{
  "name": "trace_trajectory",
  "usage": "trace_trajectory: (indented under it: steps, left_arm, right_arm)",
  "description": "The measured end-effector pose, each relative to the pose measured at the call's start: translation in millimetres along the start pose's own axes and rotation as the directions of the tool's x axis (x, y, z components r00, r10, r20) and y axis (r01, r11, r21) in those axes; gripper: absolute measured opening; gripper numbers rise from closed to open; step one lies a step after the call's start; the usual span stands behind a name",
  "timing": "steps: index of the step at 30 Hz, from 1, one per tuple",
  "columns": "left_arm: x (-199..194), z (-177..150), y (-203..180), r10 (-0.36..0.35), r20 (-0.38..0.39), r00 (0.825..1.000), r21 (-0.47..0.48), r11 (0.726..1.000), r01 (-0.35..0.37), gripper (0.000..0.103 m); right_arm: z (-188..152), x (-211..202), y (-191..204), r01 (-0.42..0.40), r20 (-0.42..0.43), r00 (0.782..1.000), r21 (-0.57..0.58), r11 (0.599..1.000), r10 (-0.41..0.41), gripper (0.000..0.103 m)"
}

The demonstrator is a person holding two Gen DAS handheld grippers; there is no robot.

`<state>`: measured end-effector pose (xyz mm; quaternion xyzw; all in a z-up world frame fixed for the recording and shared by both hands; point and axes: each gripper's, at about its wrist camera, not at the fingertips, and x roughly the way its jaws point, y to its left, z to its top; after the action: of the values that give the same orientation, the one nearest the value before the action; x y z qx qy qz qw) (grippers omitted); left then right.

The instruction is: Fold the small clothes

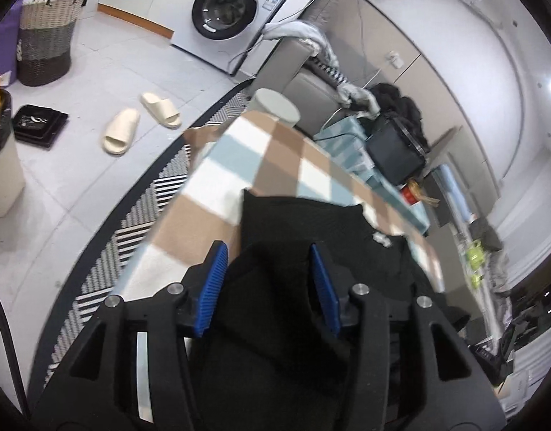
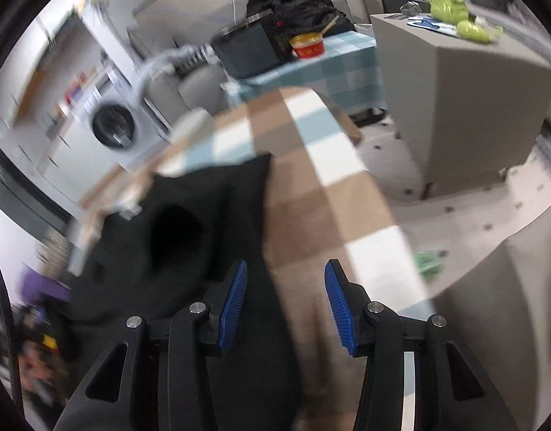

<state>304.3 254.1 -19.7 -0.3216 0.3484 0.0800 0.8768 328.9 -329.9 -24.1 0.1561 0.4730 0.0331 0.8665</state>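
Item: black garment (image 1: 311,237), small, dark knit, spread on my checked worktop (image 1: 239,165); a pale label showed near its far side.
Position: it lay across the near part of the cloth-covered top, one corner reaching toward the middle squares, the bulk beneath and between my two tools.
Left claw (image 1: 271,287): blue pads stood apart with a raised fold of the black fabric between them; I could not tell whether the pads pressed on it.
Right claw (image 2: 284,305): released, jaws parted; only the garment's right edge ran between them, bare checked cloth under the rest of the gap.
Step in hand, as I judged: taking up an edge for a first fold; little of the folding appeared done.
Hazard one: the left pads might have caught more than one layer, so a lift would have dragged the whole piece instead of turning one flap.
Hazard two: the right claw sat over the garment's edge, so closing there might have pinched the checked cover too and pulled it askew.
Hazard three: the right view was smeared, so my aim at the edge was unsure.
Edges: the worktop's left edge dropped to a striped rug (image 1: 131,237); its right edge to pale floor.
Open room: bare checked squares lay beyond the garment, free for folding away from me.
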Motion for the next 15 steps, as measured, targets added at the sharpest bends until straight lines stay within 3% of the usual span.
trace_trajectory:
  steps: [3, 7, 12, 15]
  left_arm:
    - [-4.3, -12.0, 5.7, 0.067, -0.007, 0.998, 0.034, 0.997, -0.067, 0.044]
    - [-12.0, -25.7, 10.8, 0.103, -0.014, 0.995, 0.054, 0.993, -0.103, 0.046]
    - [-31.3, -34.8, 18.5, 0.12, 0.011, 0.993, 0.04, 0.992, -0.12, 0.047]
    - [-46.0, -37.2, 24.9, 0.115, 0.027, 0.993, 0.016, 0.993, -0.115, 0.05]
  right_arm:
    - [-1.1, 13.1, 10.4, 0.043, -0.015, 0.999, -0.071, 0.997, -0.044, 0.046]
    - [3.2, 20.3, 34.3, 0.043, 0.017, 0.999, -0.132, 0.99, -0.041, 0.046]
    - [21.4, 26.5, 60.3, -0.012, 0.067, 0.998, -0.1, 0.995, 0.019, 0.046]
    - [35.4, 28.8, 77.2, -0.105, 0.094, 0.989, -0.079, 0.991, 0.113, 0.046]
